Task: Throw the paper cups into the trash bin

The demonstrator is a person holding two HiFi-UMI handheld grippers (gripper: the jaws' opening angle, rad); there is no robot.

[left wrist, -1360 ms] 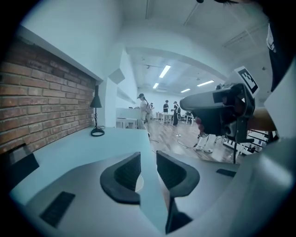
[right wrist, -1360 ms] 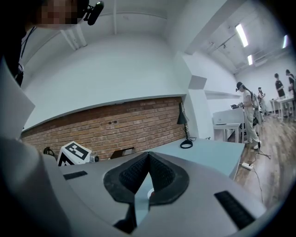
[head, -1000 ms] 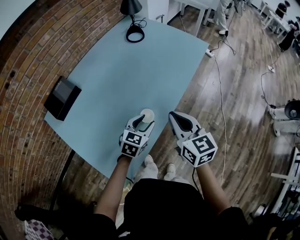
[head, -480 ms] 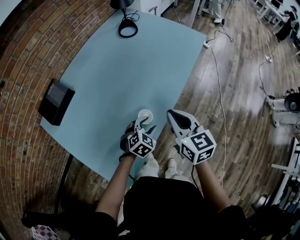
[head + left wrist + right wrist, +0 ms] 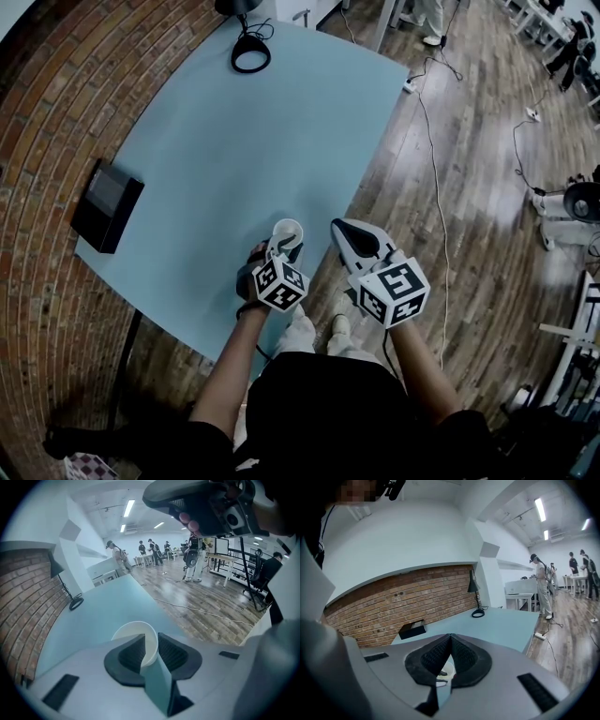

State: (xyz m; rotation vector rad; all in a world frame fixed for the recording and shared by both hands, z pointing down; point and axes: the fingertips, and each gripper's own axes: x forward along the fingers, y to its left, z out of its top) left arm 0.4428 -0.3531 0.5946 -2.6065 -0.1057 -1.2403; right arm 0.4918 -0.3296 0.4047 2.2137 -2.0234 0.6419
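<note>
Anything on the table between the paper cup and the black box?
No, only bare blue tabletop between paper cup and black box; the head view shows it.

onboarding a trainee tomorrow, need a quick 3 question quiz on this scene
1. Multiple choice: what is between the left gripper's jaws? A) a cable B) the paper cup's wall C) nothing
2. True or false: the right gripper holds a second cup.
3. Fill in: the black box on the table lies by the ____ wall.

Key:
1. B. The jaws have just been closing and pinch the cup's wall, one pad inside the rim.
2. False. Its jaws are shut and empty.
3. brick. The brick wall runs along that side.
</note>
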